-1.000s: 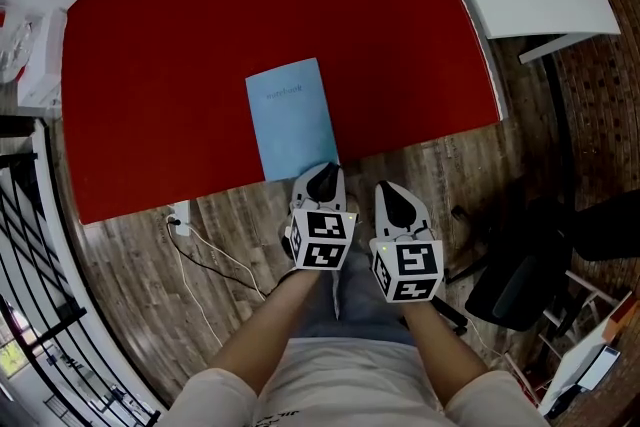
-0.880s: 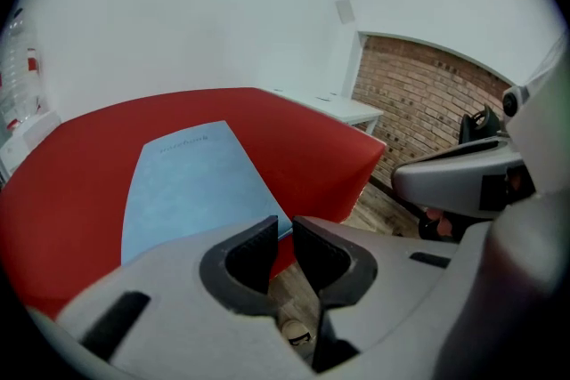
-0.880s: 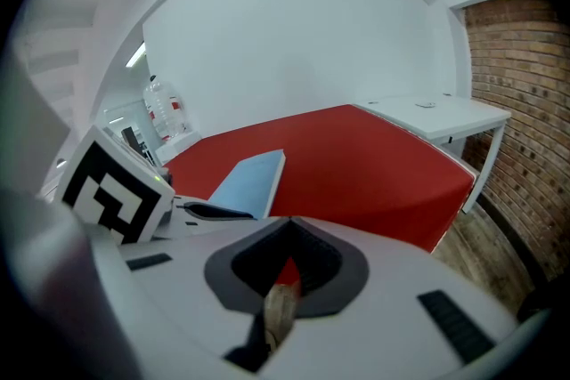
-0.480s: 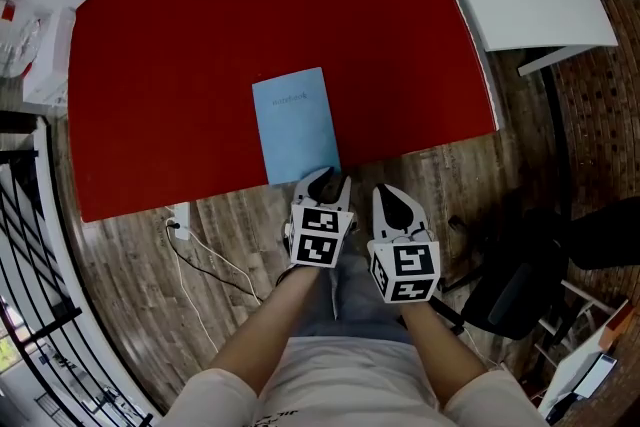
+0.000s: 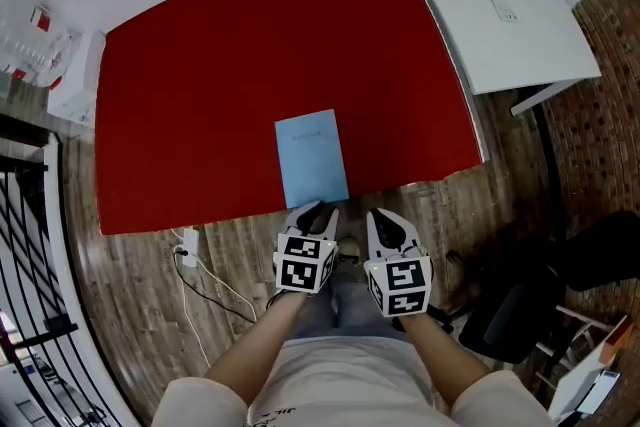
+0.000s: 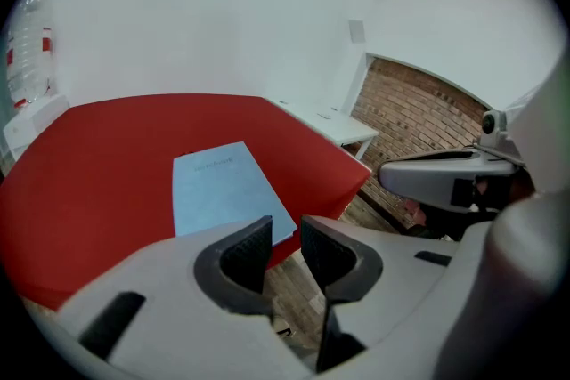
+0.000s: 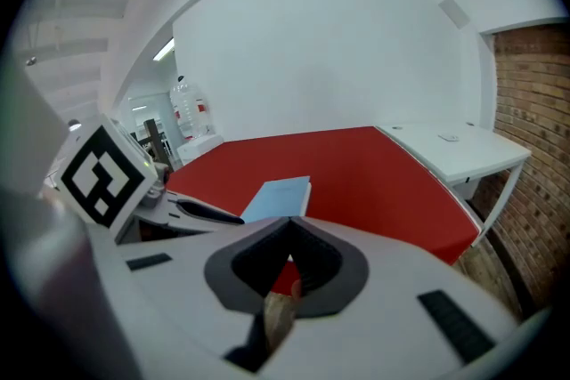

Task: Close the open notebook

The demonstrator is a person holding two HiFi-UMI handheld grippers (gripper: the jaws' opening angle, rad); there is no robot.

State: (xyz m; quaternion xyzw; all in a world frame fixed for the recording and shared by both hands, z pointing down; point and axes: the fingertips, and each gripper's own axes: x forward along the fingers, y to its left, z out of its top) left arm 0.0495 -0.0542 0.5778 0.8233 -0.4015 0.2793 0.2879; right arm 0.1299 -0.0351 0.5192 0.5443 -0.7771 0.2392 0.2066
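Notebook lies closed on the red worktop; left gripper has fingers spread, empty; right gripper has fingers pressed together.

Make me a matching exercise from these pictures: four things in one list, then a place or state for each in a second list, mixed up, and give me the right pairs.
Column one
1. light blue notebook
2. left gripper
3. right gripper
4. white desk

Column two
A. jaws together, nothing between them
B. stands at the right end of the red table
C. closed, lying flat near the red table's front edge
D. jaws apart, nothing between them

Pairs: 1-C, 2-D, 3-A, 4-B
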